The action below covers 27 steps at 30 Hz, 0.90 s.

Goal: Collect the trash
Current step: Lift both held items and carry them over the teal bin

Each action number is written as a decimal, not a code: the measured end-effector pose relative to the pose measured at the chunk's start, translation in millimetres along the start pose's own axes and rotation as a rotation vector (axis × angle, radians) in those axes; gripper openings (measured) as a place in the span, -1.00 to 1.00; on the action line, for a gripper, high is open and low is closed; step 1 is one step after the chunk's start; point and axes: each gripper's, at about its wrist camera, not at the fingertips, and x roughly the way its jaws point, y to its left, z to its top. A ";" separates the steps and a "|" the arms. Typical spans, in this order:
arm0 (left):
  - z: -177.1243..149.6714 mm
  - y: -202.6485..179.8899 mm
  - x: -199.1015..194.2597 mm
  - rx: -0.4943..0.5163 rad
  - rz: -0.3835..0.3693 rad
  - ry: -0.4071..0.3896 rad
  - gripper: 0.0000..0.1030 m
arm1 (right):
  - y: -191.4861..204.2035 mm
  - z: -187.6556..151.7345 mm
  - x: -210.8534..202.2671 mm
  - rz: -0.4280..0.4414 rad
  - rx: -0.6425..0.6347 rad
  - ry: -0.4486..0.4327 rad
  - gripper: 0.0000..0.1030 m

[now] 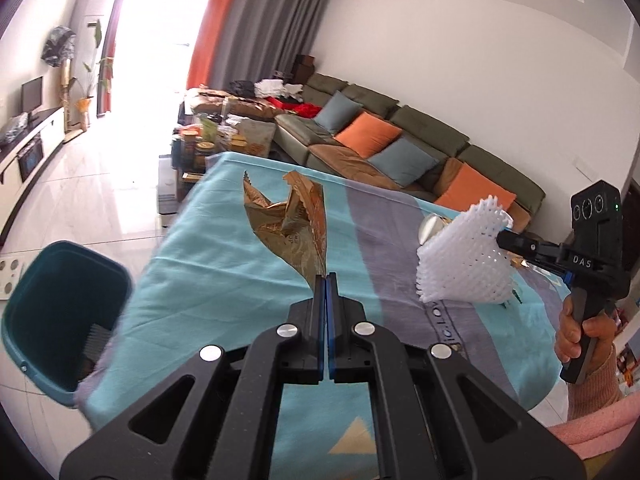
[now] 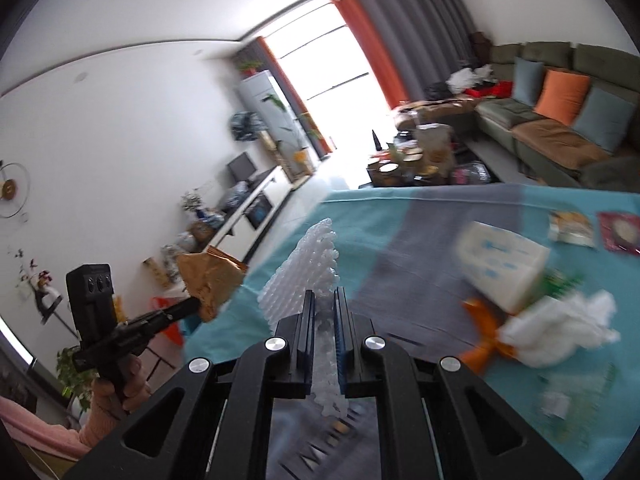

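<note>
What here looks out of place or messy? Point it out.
Litter on the table at the right: an orange scrap beside crumpled white tissue, two flat packets near the far edge. The gold wrapper and white foam net are already held in jaws. Nothing looks spilled.

Table litter (image 2: 552,320) blurred; bin (image 1: 64,320) partly hidden
</note>
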 end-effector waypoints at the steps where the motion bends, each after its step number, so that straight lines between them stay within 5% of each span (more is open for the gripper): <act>1: -0.1 6.0 -5.4 -0.010 0.013 -0.007 -0.98 | 7.0 3.1 9.9 0.023 -0.009 0.009 -0.85; 14: -6.2 78.9 -52.7 -0.127 0.194 -0.066 -0.98 | 65.2 25.4 110.4 0.184 -0.077 0.112 -0.85; 27: -21.7 149.7 -78.4 -0.226 0.323 -0.064 -0.98 | 125.8 32.3 185.5 0.246 -0.145 0.185 -0.85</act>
